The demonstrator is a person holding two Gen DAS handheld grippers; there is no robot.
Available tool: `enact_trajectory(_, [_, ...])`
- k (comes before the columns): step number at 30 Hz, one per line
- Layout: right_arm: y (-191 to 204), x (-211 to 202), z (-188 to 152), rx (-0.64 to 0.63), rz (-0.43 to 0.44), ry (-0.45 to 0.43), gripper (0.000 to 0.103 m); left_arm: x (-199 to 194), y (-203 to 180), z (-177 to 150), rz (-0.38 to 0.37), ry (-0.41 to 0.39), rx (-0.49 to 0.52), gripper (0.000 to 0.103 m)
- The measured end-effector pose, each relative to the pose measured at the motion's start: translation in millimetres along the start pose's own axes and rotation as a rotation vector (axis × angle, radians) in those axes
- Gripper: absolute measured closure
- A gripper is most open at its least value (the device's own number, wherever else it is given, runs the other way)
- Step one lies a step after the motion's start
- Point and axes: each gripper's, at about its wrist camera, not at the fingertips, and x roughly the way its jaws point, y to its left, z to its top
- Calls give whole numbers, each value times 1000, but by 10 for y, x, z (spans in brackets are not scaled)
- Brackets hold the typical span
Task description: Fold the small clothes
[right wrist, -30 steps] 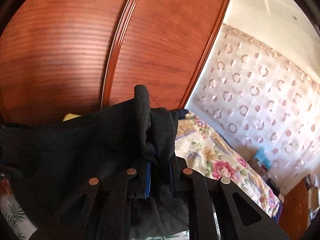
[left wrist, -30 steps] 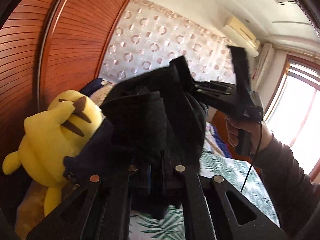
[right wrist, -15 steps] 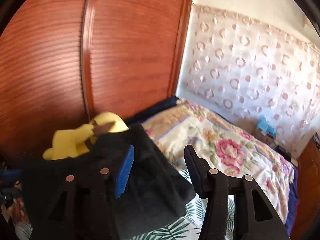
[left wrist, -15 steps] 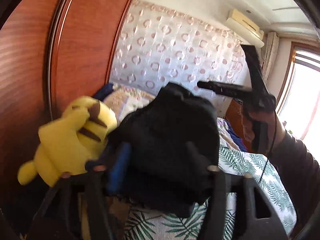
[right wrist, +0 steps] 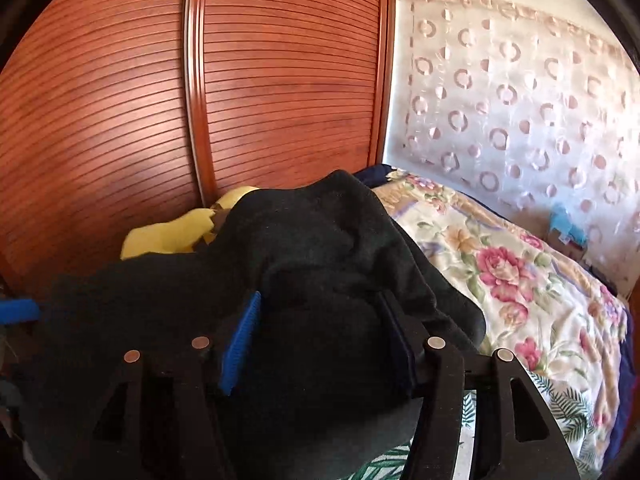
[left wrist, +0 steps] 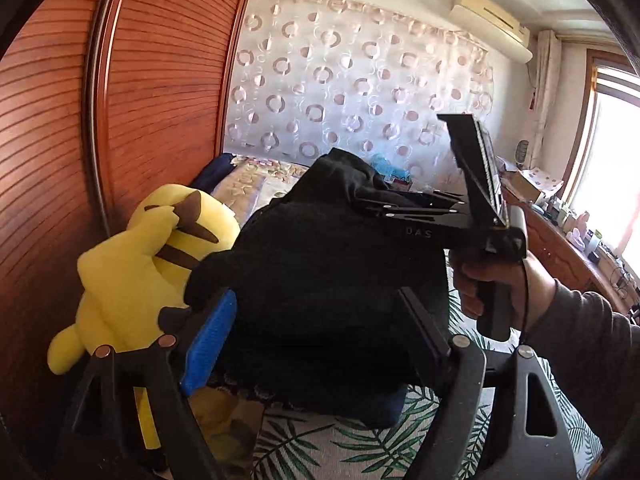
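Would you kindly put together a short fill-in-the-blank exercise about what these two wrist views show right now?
1. The garment bunched between the fingers of the left claw is ____ in colour.
2. The plush toy beside the garment is ____.
3. The pad on one finger of the right claw is ____.
4. The bedcover beyond the garment is printed with ____.

Missing words: black; yellow; blue; flowers
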Motion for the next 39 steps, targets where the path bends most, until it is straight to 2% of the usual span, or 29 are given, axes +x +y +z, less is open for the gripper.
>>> enact_trajectory(4, [32, -198, 8, 35, 0, -15, 42, -140, -59, 16, 4, -23, 11, 22])
enact_trajectory(5, [83, -320, -100, 45, -7, -20, 42, -168, -65, 11, 2, -28, 15, 22])
enact_trajectory(13, [257, -1274, -331, 73, -45, -64, 42, -443, -356, -29, -18, -60, 87, 22])
enact_trajectory(16, [332, -1645, -488, 91, -65, -84, 42, -560, -510, -60, -30, -80, 115, 20])
enact_trajectory(21, [474, -2276, -806, 134, -109, -112, 42, -701, -760, -121, -32, -104, 156, 9])
enact_trajectory(24, [553, -2607, -979, 154, -140, -123, 41, -741, -896, -167, -47, -93, 171, 9])
enact_trajectory(28, [662, -3051, -1268, 192, -187, -143, 33, -785, -1096, -260, -75, -74, 199, 9])
enact_trajectory(32, [773, -3465, -1569, 246, -266, -156, 17, -834, -1285, -351, -131, -58, 209, 9])
enact_trajectory(36, [913, -3860, -1776, 313, -373, -159, 16, -853, -1490, -408, -171, -30, 218, 9])
enact_trajectory(39, [1045, -4130, -1863, 339, -416, -171, 16, -899, -1661, -418, -173, -26, 248, 9])
